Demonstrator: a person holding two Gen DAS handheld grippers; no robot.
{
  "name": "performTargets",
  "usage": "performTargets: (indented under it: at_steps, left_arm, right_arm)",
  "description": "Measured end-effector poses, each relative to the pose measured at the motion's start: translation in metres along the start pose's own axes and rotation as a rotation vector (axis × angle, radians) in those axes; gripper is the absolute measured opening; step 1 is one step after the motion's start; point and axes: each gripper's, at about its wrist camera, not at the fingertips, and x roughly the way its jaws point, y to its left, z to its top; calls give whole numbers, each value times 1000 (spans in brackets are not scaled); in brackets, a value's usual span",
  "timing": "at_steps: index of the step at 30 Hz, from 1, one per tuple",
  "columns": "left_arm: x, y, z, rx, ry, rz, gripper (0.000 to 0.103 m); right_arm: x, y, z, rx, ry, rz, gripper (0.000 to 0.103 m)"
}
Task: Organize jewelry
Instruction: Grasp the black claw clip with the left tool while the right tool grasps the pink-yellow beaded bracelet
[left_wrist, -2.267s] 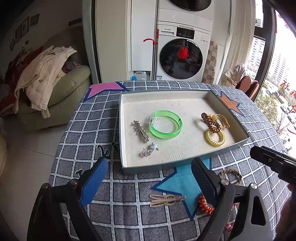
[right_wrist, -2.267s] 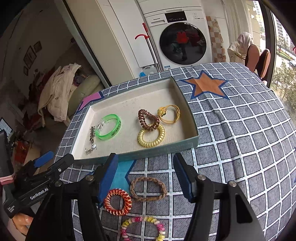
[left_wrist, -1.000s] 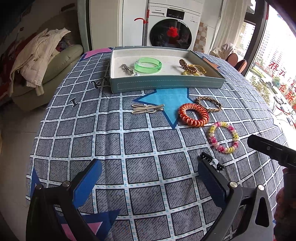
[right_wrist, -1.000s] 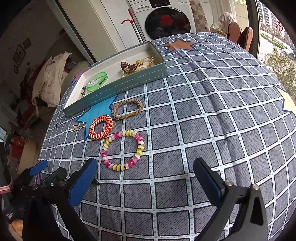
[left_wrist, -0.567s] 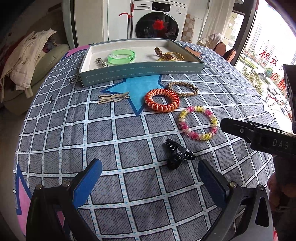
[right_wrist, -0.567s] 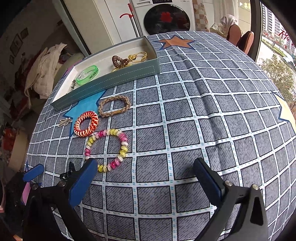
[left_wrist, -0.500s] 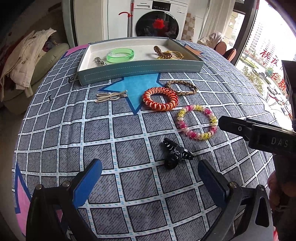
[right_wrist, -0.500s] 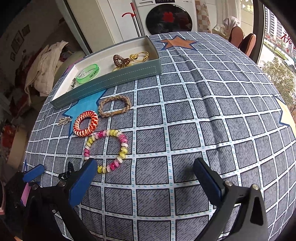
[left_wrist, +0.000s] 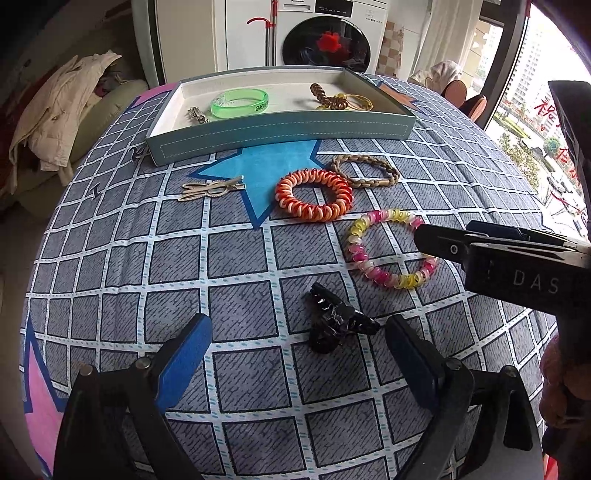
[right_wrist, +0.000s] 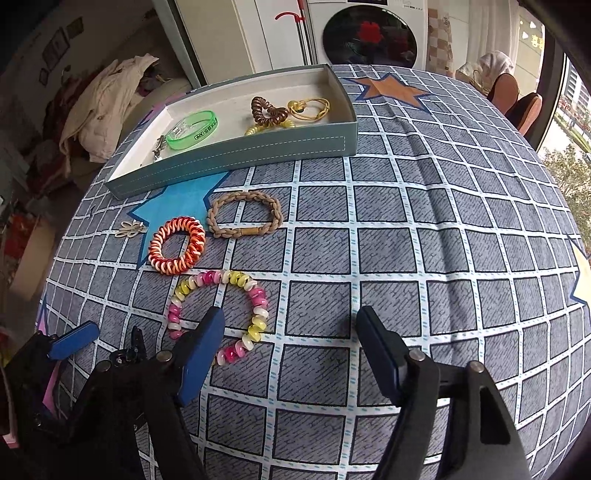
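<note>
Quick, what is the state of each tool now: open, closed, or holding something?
Left tool: open, holding nothing; the black hair claw lies between its fingers.
Right tool: open, holding nothing; over the pink-and-yellow spiral bracelet.

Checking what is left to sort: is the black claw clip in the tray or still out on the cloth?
Out. The black claw clip lies on the checked cloth, between the open left gripper fingers, apart from the tray.
</note>
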Motion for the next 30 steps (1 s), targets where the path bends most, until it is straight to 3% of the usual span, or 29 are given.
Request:
performTargets:
  at_steps: [5,7,11,14,16,18,20,23,30]
  left_arm:
    - [0,-5,0,20,-12,24,99]
    - [-1,-7,-1,40,-23,41,89]
    - [-3,-7,-2,57,-33,34,83]
    - [-4,-8,-2,72,-36,25,76]
    - [-6,-8,-2,86,-41,17,63]
    - [-6,-8,-2,96,-43,10,56]
    - [-7,-7,-2,98,-44,-2,56]
    - [-9,-2,-3,89,-48,-28,56]
    - [-12,10,-4,62,-46,-67,56]
  right_arm:
    - [3,9,1,-54,1,-19,72]
    - [4,14,0,-87,1,-43,69]
    - [6,23,-4,-162,0,-106,63]
    - [5,24,-4,-164,0,-102,60]
    - [4,25,-4,-170,0,-96,56]
    - [3,28,-5,-181,-2,-87,46]
    - [2,32,-7,-189,-5,-80,26]
    - [2,36,-9,-193,-13,-76,12]
    - [-4,31,-12,-159,-39,-74,10]
